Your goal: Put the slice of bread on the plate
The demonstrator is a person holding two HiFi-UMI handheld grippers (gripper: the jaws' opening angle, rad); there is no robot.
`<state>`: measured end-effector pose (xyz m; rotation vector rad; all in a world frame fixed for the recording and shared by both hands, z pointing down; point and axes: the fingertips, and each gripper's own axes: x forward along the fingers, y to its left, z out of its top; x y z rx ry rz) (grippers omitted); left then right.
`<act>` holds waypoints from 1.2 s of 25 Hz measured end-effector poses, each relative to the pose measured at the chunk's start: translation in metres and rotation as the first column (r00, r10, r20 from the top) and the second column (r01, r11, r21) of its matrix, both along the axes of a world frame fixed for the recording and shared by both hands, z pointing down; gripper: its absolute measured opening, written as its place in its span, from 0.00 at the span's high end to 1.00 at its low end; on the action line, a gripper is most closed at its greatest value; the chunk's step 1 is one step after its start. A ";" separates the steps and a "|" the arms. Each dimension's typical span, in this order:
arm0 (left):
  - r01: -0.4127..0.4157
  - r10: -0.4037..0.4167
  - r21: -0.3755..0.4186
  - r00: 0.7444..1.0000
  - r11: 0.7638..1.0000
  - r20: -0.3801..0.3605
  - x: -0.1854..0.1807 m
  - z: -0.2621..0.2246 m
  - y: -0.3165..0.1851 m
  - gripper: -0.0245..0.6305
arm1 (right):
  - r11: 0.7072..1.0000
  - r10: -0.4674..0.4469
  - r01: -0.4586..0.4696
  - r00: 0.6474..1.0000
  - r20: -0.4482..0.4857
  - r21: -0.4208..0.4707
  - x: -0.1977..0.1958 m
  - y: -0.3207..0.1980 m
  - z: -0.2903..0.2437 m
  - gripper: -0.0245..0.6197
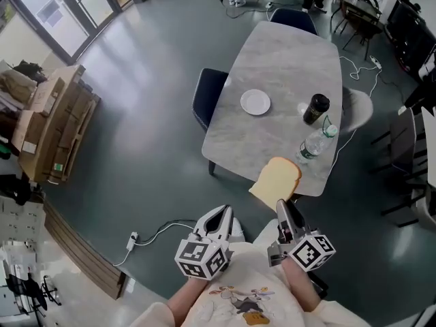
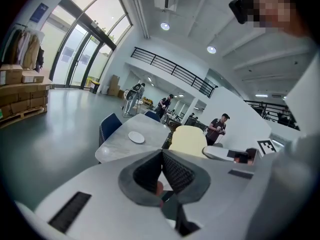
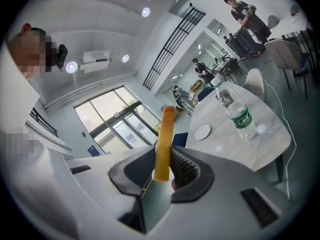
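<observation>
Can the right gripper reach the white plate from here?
Probably not yet: the right gripper, gripping the bread slice, is short of the table, and the plate sits mid-table. The path looks free; water bottle and black cup stand rightward.

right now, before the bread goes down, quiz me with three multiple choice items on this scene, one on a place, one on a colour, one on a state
1. Where is the round white plate?
A on the grey marbled table
B on the floor
C on a chair seat

2. What colour is the label on the clear plastic water bottle?
A red
B green
C yellow

3. What state is the right gripper in?
A open and empty
B shut on a bottle cap
C shut on the pale slice of bread

Answers: 1 A, the head view shows the plate lying on the tabletop; 2 B, a green band wraps the bottle; 3 C, the right gripper view shows its jaws pinching the slice.
</observation>
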<state>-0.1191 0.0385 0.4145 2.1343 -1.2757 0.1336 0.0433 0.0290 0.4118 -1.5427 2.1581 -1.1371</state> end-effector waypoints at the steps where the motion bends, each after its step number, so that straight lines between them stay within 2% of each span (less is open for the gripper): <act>1: -0.006 0.006 0.003 1.000 1.000 -0.001 -0.002 0.000 -0.008 0.95 | 1.000 0.006 -0.006 1.000 -0.002 -0.001 -0.001 -0.007 0.000 0.81; 9: -0.014 0.014 -0.003 1.000 1.000 -0.017 -0.001 0.008 -0.064 0.95 | 0.999 -0.030 0.028 0.999 -0.034 -0.040 -0.007 -0.063 0.017 0.81; 14: -0.010 0.010 -0.018 1.000 1.000 -0.003 -0.006 0.010 -0.116 0.95 | 0.998 -0.030 0.028 0.999 -0.026 -0.051 -0.016 -0.119 0.019 0.81; 17: -0.010 0.011 -0.013 1.000 1.000 0.014 0.002 0.013 -0.150 0.95 | 0.998 -0.040 0.039 0.999 -0.030 -0.048 -0.006 -0.149 0.023 0.81; 20: 0.018 -0.018 -0.023 1.000 1.000 0.016 -0.003 0.018 -0.189 0.95 | 0.997 -0.059 0.057 0.997 -0.047 -0.052 -0.006 -0.185 0.027 0.81; 23: 0.042 -0.041 -0.054 0.999 0.998 0.017 -0.007 0.030 -0.214 0.95 | 0.995 -0.072 0.068 0.996 -0.055 -0.070 -0.006 -0.211 0.035 0.81; 30: 0.033 -0.029 -0.098 0.999 0.995 0.045 0.005 0.068 -0.248 0.95 | 0.992 -0.079 0.072 0.995 -0.065 -0.101 0.005 -0.259 0.066 0.81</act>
